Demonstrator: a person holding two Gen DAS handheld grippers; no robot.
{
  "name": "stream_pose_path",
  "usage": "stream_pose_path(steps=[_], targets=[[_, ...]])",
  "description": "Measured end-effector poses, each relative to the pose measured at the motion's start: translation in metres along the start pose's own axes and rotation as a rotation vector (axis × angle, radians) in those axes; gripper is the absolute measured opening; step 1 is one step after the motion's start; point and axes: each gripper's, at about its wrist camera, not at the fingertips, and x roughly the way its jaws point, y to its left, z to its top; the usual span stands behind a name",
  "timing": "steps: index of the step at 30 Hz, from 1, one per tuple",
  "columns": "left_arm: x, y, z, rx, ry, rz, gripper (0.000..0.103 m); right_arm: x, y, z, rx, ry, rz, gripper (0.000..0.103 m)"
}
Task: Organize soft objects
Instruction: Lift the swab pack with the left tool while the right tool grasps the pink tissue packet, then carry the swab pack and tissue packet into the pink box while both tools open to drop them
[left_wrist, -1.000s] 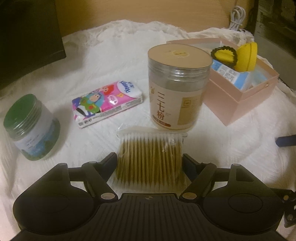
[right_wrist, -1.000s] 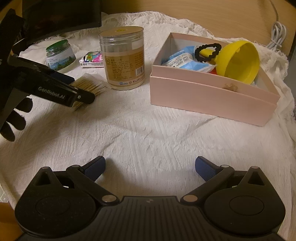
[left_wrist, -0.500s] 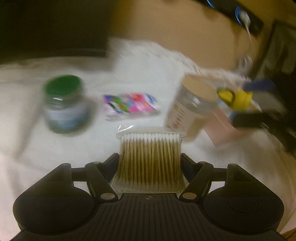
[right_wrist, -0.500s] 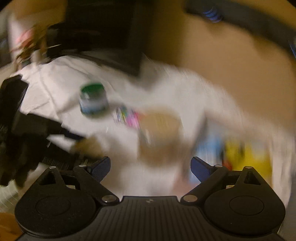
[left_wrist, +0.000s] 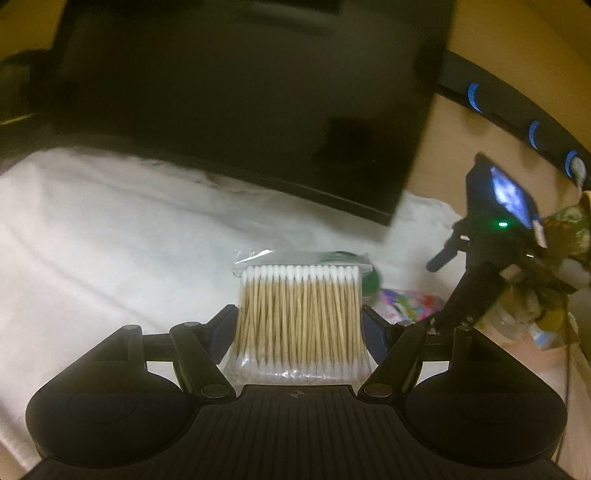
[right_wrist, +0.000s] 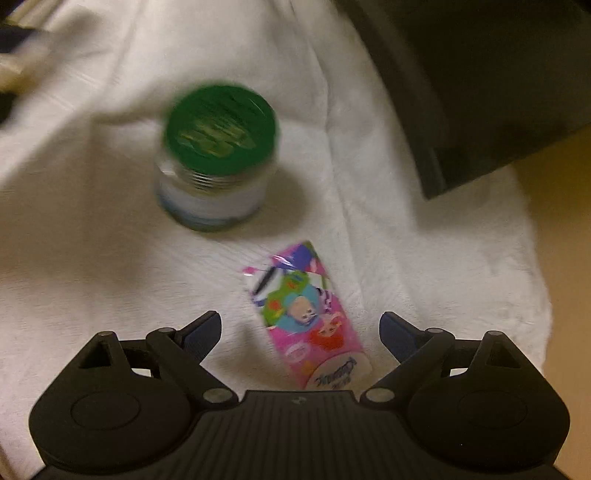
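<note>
My left gripper (left_wrist: 300, 317) is shut on a clear bag of cotton swabs (left_wrist: 301, 314) and holds it above the white cloth (left_wrist: 110, 229). My right gripper (right_wrist: 300, 325) is open and hovers over a pink cartoon tissue pack (right_wrist: 310, 321), which lies on the cloth between its fingers. The tissue pack also shows in the left wrist view (left_wrist: 406, 304), below the right gripper's body (left_wrist: 487, 240). A green-lidded jar (right_wrist: 218, 158) stands just beyond the tissue pack.
A large dark monitor (left_wrist: 240, 92) stands at the back of the cloth, also seen in the right wrist view (right_wrist: 498, 74). The cloth's right edge (right_wrist: 532, 280) meets a wooden surface (right_wrist: 569, 295).
My left gripper lifted the cotton swabs and swung left toward the monitor. My right gripper swept left from the pink box to above the tissue pack, still open.
</note>
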Motion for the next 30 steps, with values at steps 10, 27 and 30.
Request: stream_pose_path(steps=[10,27,30], targets=[[0.015,0.025,0.001,-0.033,0.056,0.054,0.076,0.029,-0.029,0.019,0.188,0.084,0.136,0.048],[0.016,-0.021,0.068,-0.011,-0.051,0.053,0.076,-0.174,-0.08,-0.071,0.687,-0.402,0.318,0.044],[0.011,-0.051,0.076,0.027,-0.074,0.017,0.076,-0.201,-0.09,-0.107,0.735,-0.471,0.296,0.044]])
